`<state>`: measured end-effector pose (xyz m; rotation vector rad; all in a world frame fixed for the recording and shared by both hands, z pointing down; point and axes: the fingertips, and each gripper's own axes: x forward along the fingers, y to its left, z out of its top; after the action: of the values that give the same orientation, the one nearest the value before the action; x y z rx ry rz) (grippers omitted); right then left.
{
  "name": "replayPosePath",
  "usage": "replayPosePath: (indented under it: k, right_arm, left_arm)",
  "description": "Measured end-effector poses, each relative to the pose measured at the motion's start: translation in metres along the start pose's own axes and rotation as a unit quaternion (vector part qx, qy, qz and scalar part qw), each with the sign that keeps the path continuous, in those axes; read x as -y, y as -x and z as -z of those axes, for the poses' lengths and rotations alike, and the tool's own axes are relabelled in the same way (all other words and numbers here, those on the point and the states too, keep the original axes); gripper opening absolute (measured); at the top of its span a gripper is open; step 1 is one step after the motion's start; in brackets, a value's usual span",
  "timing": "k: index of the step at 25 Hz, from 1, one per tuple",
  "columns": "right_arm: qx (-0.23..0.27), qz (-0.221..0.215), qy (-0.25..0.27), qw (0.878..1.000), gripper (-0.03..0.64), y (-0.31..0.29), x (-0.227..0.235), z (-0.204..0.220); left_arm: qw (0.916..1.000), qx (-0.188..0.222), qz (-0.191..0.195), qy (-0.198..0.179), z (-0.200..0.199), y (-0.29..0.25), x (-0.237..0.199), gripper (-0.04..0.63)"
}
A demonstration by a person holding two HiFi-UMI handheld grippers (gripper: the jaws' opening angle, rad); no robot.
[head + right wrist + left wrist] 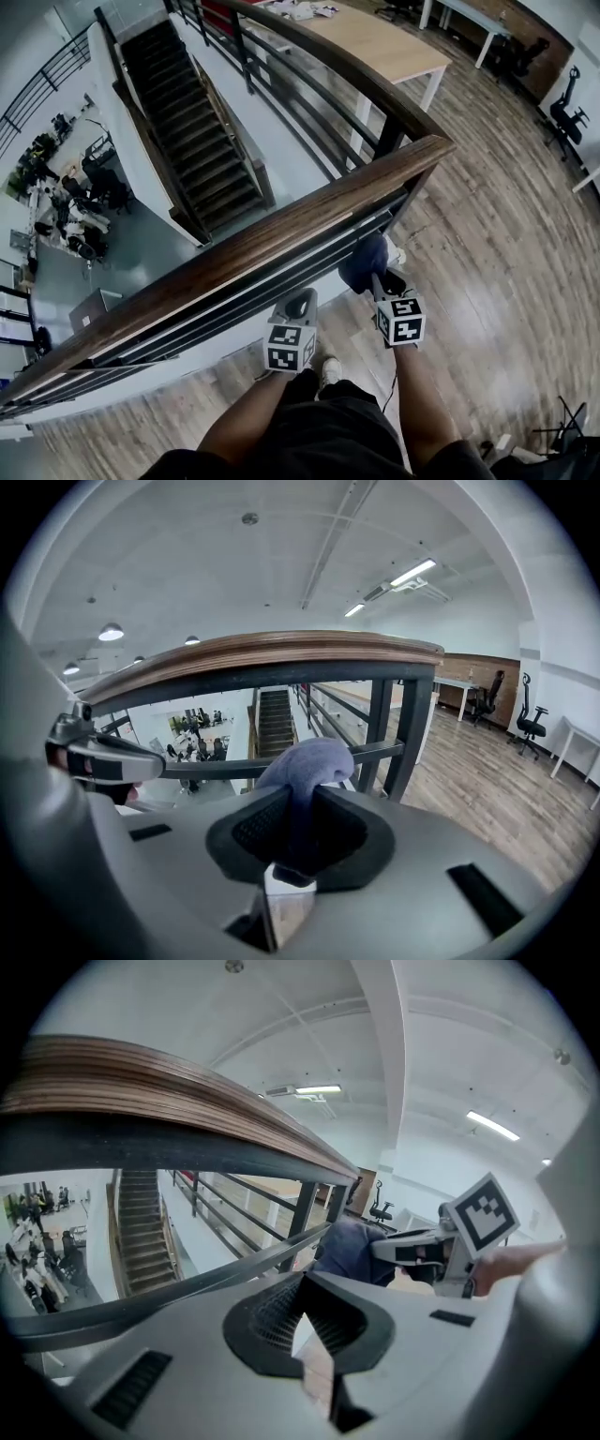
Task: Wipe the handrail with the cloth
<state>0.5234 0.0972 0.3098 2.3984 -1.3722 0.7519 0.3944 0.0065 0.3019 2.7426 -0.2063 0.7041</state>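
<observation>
Head view alone lays out the whole scene. The wooden handrail (281, 230) runs on a slant from lower left to a corner at upper right. Black bars (234, 295) sit under it, with a staircase (187, 122) beyond and a pale surface (375, 42) further back. Both tools sit on the wood floor (506, 244) side. The right hand-held gripper (375, 277) pinches a bunched blue cloth (364, 261) just below the rail, and the left hand-held gripper (300, 302) is beside it.

Left gripper view looks up at the handrail's (169, 1091) underside. The left hand-held gripper (305, 1321) has its jaws drawn together on nothing, and the cloth (347, 1251) shows to its right.

Right gripper view shows the right hand-held gripper (298, 832) clamped on the cloth (305, 761). The cloth bulges upward in front of a bar. The handrail (272, 653) crosses overhead, apart from it, and a black post (412, 733) stands to the right.
</observation>
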Motion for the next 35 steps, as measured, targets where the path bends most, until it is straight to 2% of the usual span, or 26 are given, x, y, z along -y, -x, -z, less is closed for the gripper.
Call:
replayPosePath:
  k: [9,16,26,31,35]
  right_arm:
    - [-0.009,-0.07,0.02,0.997,0.071,-0.006,-0.038,0.032]
    - [-0.027,-0.13,0.066,0.989,0.072,-0.007,-0.107,0.048]
    - [-0.043,-0.202,0.109,0.972,0.071,-0.011,-0.268,0.075]
    - [-0.07,-0.229,0.107,0.965,0.072,-0.011,-0.371,0.093]
    - [-0.085,-0.258,0.105,0.957,0.072,-0.02,-0.465,0.105]
  left_arm:
    - [0.9979,0.005,-0.061,0.02,0.035,0.03,0.004,0.003]
    - [0.9889,0.03,-0.132,0.062,0.055,0.089,-0.028,0.003]
    - [0.966,0.052,-0.219,0.128,0.112,0.205,-0.132,0.003]
    - [0.9601,0.051,-0.237,0.139,0.144,0.277,-0.19,0.003]
    - [0.9521,0.052,-0.259,0.155,0.176,0.335,-0.243,0.003]
